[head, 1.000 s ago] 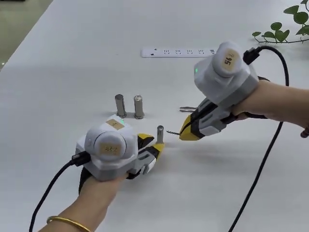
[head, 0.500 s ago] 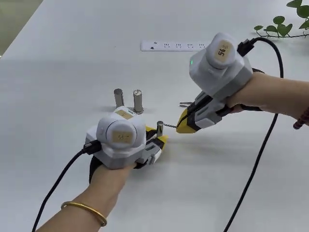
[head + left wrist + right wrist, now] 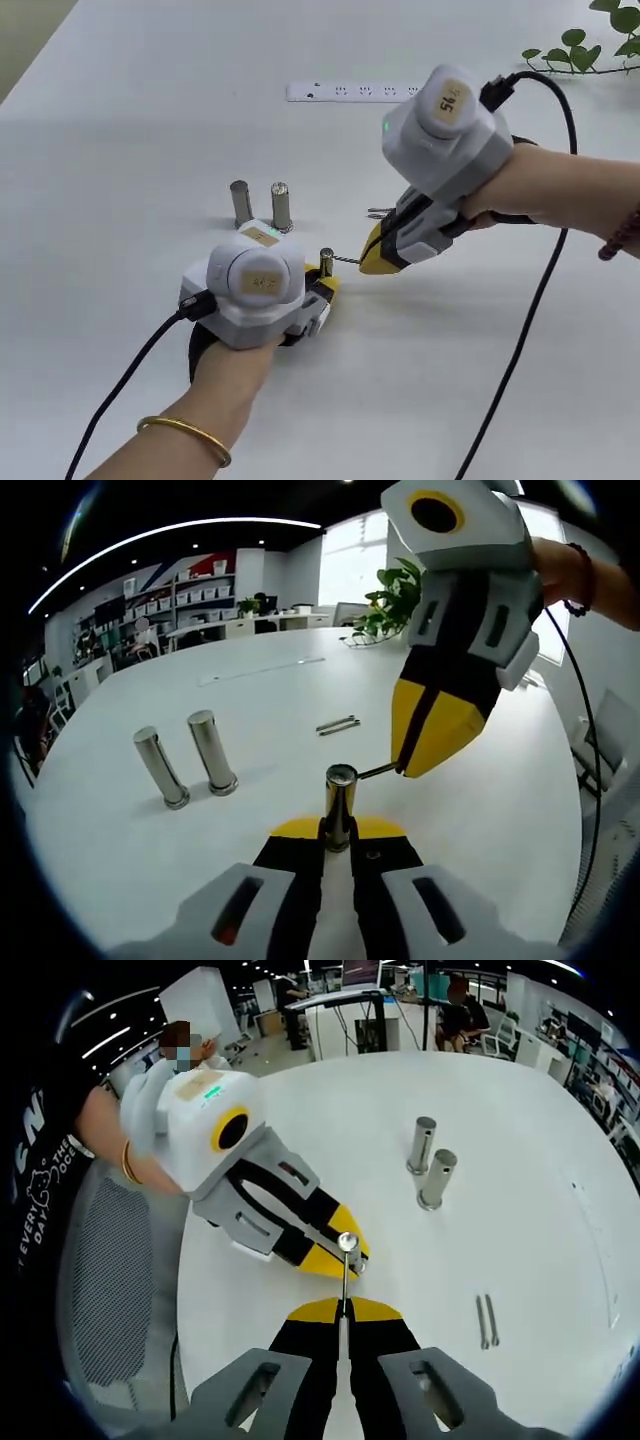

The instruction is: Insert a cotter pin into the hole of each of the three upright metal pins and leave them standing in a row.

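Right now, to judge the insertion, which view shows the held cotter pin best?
The left gripper view: the cotter pin shows side-on, reaching from the right claw toward the top of the metal pin. The right gripper view looks along it, foreshortened; the head view shows a thin sliver.

Bright, even light falls on the wide white table (image 3: 130, 120) from a long glowing ceiling strip (image 3: 200, 525) above it; shadows on it are soft, its edges look bent
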Available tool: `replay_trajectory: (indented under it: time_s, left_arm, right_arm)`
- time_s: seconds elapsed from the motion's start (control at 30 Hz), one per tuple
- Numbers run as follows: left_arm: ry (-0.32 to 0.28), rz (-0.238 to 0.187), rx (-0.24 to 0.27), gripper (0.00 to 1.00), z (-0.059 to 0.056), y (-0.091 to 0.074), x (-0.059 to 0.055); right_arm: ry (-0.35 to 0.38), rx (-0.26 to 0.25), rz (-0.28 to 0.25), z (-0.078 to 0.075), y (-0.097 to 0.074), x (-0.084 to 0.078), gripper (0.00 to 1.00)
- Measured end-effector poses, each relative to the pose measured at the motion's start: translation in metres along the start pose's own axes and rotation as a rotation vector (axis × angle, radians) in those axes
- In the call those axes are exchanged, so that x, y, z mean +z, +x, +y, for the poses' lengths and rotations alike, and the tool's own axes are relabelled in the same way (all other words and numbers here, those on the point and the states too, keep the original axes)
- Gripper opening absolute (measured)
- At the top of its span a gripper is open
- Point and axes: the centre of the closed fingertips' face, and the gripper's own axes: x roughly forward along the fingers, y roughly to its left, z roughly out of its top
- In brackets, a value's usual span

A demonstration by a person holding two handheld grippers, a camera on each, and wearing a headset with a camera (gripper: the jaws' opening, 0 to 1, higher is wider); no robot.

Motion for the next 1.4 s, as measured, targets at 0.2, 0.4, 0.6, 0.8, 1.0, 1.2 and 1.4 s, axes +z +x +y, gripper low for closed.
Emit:
replay_trajectory:
  time_s: [0.2, 0.4, 0.6, 0.8, 1.0, 1.2, 1.4]
  left_arm:
    - [0.038, 0.0, 0.009, 0.07, 0.0, 0.0, 0.0]
    - [0.041, -0.005, 0.021, 0.07, 0.0, 0.001, 0.0]
    - [0.038, -0.007, 0.025, 0.07, 0.001, 0.001, 0.0]
    - [0.033, -0.009, 0.032, 0.07, 0.001, 0.002, 0.0]
    - [0.03, -0.011, 0.039, 0.07, 0.001, 0.002, 0.0]
    - [0.023, -0.012, 0.049, 0.07, 0.001, 0.002, 0.0]
    - [0.022, -0.015, 0.059, 0.07, 0.001, 0.002, 0.0]
  right_arm:
    - [-0.001, -0.004, 0.003, -0.001, 0.0, 0.0, 0.0]
    - [-0.002, -0.006, 0.011, -0.002, 0.0, 0.0, 0.0]
    - [-0.001, -0.006, 0.011, -0.001, 0.001, 0.0, 0.0]
    - [0.003, -0.01, 0.013, -0.002, 0.002, 0.004, 0.0]
    - [0.008, -0.022, 0.019, -0.002, 0.002, 0.008, 0.0]
    - [-0.024, -0.053, 0.041, -0.001, 0.004, 0.011, 0.0]
    - [0.007, -0.055, 0.034, 0.0, 0.004, 0.013, 0.0]
